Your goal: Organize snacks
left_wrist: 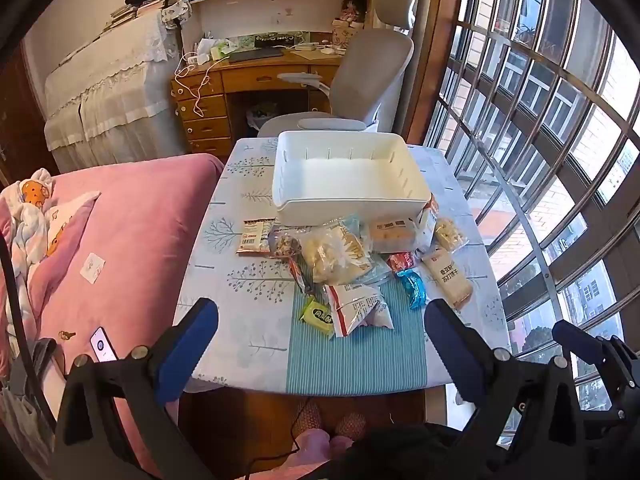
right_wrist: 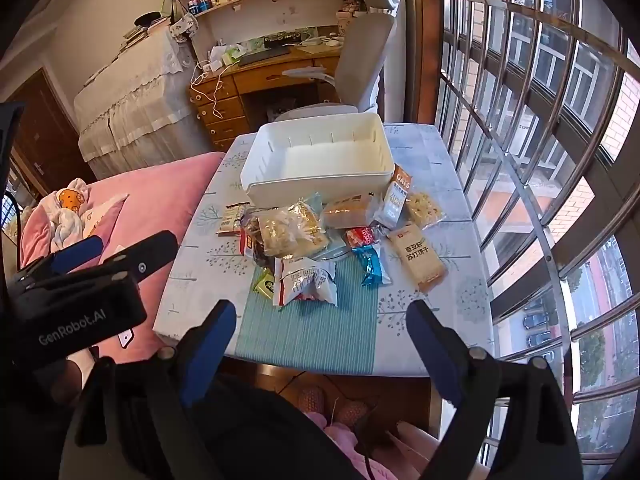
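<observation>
On table (left_wrist: 224, 280), one bin (left_wrist: 348, 200), eleven snacks (left_wrist: 340, 256)

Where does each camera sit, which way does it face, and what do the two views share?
Left wrist: on the left gripper, held open before the table's near edge, facing the snack pile and white bin; the right gripper shows at lower right.
Right wrist: on the right gripper, open, facing the same way; the left gripper shows at left.
Shared: bin, table, green packet, desk and chair beyond.
</observation>
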